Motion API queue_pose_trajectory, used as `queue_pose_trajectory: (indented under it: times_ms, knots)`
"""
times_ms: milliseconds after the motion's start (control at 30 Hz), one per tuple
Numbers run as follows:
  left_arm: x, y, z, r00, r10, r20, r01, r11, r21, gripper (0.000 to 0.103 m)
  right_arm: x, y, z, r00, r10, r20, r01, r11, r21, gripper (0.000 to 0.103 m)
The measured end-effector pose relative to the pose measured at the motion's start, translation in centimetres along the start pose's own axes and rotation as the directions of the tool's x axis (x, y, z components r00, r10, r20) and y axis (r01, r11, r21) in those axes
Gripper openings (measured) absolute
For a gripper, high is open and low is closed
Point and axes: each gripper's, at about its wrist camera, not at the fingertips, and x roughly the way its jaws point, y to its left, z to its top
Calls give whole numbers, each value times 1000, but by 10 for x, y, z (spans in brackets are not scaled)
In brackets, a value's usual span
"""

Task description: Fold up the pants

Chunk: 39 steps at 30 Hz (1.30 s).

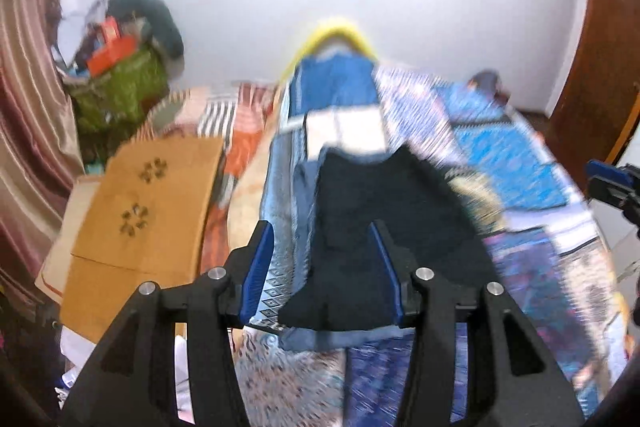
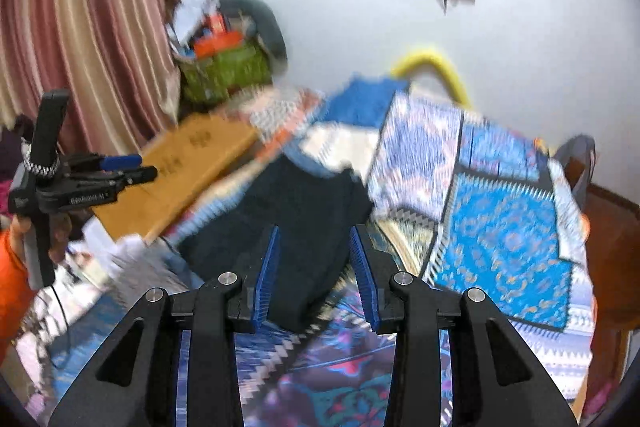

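Dark navy pants (image 1: 384, 227) lie on a patterned blue patchwork bedspread (image 1: 500, 147), with a lighter blue band at their near edge. My left gripper (image 1: 324, 239) is open above the pants' near end and holds nothing. In the right wrist view the pants (image 2: 288, 219) lie ahead on the bedspread (image 2: 500, 227). My right gripper (image 2: 314, 247) is open and empty over the pants' near edge. The left gripper (image 2: 124, 167) shows at the left, held by a hand. The right gripper (image 1: 612, 183) shows at the left view's right edge. Both views are blurred.
A flat cardboard box (image 1: 140, 211) lies left of the bed. A green bag of clutter (image 1: 116, 83) stands in the far left corner by a striped curtain (image 1: 24, 99). A yellow curved object (image 1: 336, 35) lies at the bed's far end. A wooden door (image 1: 600, 39) stands right.
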Motion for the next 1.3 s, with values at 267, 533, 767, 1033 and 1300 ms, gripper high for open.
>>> queue_pose_trajectory:
  times_ms: [267, 533, 767, 1033, 1300]
  knots:
    - [-157, -46, -11, 970, -20, 242, 3, 997, 72, 49, -120, 62, 4, 963, 70, 259, -66, 998, -23, 33]
    - [-264, -74, -56, 911, -39, 411, 20, 998, 51, 58, -196, 113, -23, 907, 88, 411, -63, 995, -76, 33]
    - [-306, -90, -97, 860, -44, 508, 21, 998, 51, 78, -213, 130, -54, 879, 43, 475, -41, 999, -14, 33]
    - [-314, -88, -118, 848, -35, 528, 27, 999, 23, 103, -223, 130, -63, 869, -55, 491, 29, 998, 61, 87]
    - [-312, -86, -120, 850, -34, 525, 41, 999, -1, 103, -227, 133, -68, 860, -86, 502, 70, 996, 51, 103]
